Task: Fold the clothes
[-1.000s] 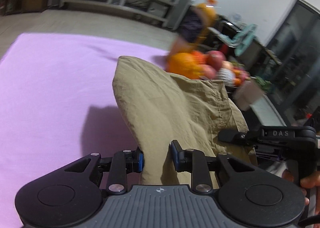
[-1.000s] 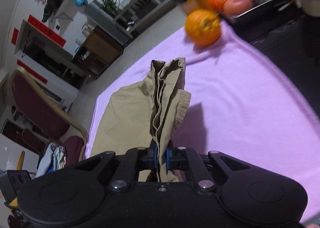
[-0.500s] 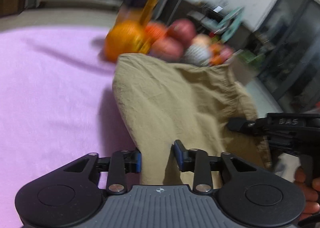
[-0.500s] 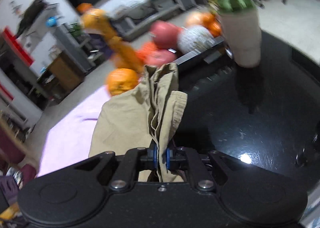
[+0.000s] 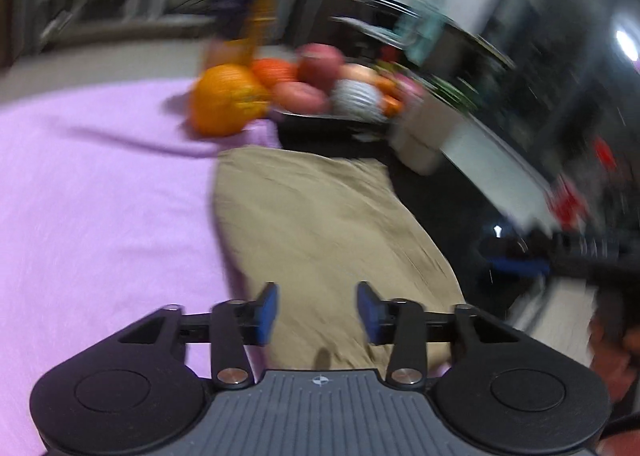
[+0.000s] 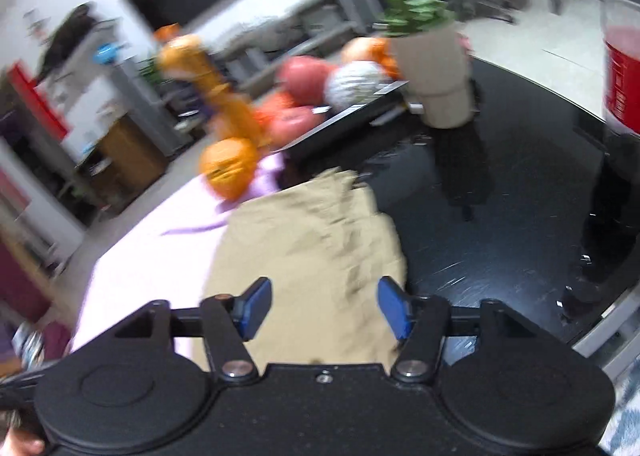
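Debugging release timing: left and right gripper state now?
Left gripper: closing, pads clear of the khaki garment.
Right gripper: opening, garment let go.

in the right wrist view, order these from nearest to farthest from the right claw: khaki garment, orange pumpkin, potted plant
1. khaki garment: directly ahead of the right claw, lying flat past its opening jaws, not gripped.
2. orange pumpkin: beyond the garment, ahead to the left, on the purple cloth.
3. potted plant: farthest, ahead to the right, on the black tabletop.
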Demonstrator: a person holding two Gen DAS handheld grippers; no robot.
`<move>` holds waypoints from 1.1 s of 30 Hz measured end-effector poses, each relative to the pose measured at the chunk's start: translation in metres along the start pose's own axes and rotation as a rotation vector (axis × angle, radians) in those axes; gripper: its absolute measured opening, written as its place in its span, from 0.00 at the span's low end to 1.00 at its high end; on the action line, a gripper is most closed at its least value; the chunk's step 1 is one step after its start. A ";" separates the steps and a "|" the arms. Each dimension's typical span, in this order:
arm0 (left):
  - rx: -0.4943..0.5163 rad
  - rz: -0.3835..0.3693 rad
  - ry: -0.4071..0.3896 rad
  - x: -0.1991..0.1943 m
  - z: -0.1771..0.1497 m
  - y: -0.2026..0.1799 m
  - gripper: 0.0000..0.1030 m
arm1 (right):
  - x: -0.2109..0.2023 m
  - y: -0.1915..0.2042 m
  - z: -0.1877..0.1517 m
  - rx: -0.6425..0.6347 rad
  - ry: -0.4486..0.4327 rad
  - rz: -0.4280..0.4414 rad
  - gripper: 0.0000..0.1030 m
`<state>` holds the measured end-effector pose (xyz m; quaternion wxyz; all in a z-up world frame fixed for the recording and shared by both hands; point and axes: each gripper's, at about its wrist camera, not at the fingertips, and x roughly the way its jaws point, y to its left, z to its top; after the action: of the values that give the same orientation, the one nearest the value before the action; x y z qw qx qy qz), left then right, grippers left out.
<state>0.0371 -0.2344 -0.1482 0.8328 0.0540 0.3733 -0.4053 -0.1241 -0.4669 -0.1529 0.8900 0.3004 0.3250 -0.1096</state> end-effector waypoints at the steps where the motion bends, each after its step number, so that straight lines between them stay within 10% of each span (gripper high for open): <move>1: 0.051 0.015 0.010 0.003 -0.008 -0.011 0.34 | 0.004 0.004 -0.006 -0.040 0.025 0.008 0.25; 6: 0.107 0.114 0.131 0.044 -0.045 -0.022 0.37 | 0.034 0.012 -0.044 -0.196 0.102 -0.082 0.00; 10: 0.080 0.153 0.154 0.038 -0.039 -0.021 0.37 | 0.035 0.019 -0.045 -0.182 0.102 -0.150 0.01; 13: 0.052 0.185 0.155 0.022 -0.032 -0.023 0.37 | 0.012 0.032 -0.039 -0.154 0.074 -0.147 0.16; 20: -0.035 0.239 0.116 -0.050 -0.014 -0.042 0.75 | -0.050 0.046 -0.038 0.028 0.029 -0.064 0.65; 33: 0.010 0.255 0.046 -0.133 -0.015 -0.081 0.88 | -0.129 0.105 -0.046 -0.067 -0.028 -0.158 0.98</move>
<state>-0.0813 -0.1978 -0.0533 0.8684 0.1147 0.3804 -0.2966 -0.2050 -0.3554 -0.0493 0.8927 0.2422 0.3385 -0.1728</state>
